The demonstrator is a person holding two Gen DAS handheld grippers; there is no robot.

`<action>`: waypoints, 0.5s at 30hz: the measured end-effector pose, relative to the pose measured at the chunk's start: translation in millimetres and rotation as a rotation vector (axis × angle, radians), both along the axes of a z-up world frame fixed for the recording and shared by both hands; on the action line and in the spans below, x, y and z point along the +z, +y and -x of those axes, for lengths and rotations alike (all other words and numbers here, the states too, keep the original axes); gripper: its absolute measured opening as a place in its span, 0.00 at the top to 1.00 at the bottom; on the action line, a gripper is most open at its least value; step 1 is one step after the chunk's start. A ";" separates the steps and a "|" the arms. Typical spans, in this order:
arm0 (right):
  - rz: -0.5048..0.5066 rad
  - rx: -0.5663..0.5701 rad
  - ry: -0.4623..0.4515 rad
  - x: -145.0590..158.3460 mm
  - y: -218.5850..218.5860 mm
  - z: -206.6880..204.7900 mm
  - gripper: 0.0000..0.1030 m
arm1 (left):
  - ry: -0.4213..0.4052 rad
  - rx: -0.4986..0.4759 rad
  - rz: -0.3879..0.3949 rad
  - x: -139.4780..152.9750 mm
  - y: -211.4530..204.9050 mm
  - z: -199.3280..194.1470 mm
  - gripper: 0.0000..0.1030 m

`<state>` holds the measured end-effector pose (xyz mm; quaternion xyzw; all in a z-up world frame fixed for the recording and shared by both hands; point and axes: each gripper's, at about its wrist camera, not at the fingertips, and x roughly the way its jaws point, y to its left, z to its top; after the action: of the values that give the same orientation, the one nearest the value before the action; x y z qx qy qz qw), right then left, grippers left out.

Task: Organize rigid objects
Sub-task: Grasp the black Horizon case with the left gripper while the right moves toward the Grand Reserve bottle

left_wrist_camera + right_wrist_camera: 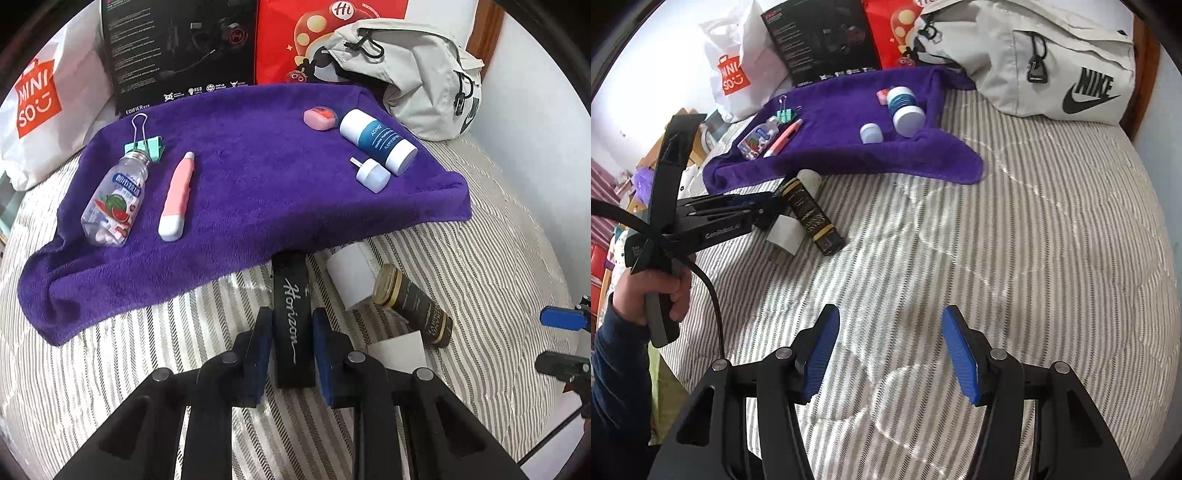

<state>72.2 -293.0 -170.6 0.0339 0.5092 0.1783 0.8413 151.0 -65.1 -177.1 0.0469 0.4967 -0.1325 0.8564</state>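
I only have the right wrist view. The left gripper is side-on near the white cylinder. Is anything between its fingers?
Observer: Yes. The left wrist view shows a black case with "Horizon" in script lying between the left gripper fingers.
Operator: Clamped?
Observer: Cannot tell. Both pads sit close beside it, and it lies on the striped bedcover.
Operator: Where is its far end?
Observer: At the purple towel edge, just left of the white cylinder.
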 end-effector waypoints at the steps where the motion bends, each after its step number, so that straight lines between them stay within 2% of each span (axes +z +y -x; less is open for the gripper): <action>1: -0.004 0.003 -0.003 0.1 1.8 -1.2 0.44 | -0.002 0.000 0.002 0.3 -0.4 -0.7 0.79; 5: -0.057 0.016 -0.019 1.2 12.9 -14.8 0.44 | -0.002 -0.015 -0.005 0.7 0.1 -1.1 0.80; 8: -0.054 0.049 -0.051 2.3 28.0 -28.6 0.44 | 0.015 -0.023 0.010 1.6 4.1 -1.0 0.80; 10: -0.047 0.077 -0.059 0.2 38.1 -39.2 0.44 | 0.016 -0.026 -0.006 1.9 8.7 2.6 0.80; 15: 0.067 0.150 -0.056 -15.0 63.3 -58.3 0.44 | 0.034 0.010 0.022 3.5 37.2 10.5 0.80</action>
<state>130.5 -229.7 -185.6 -0.0377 0.4923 0.2245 0.8402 140.4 -27.9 -173.6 0.0329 0.5099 -0.1344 0.8490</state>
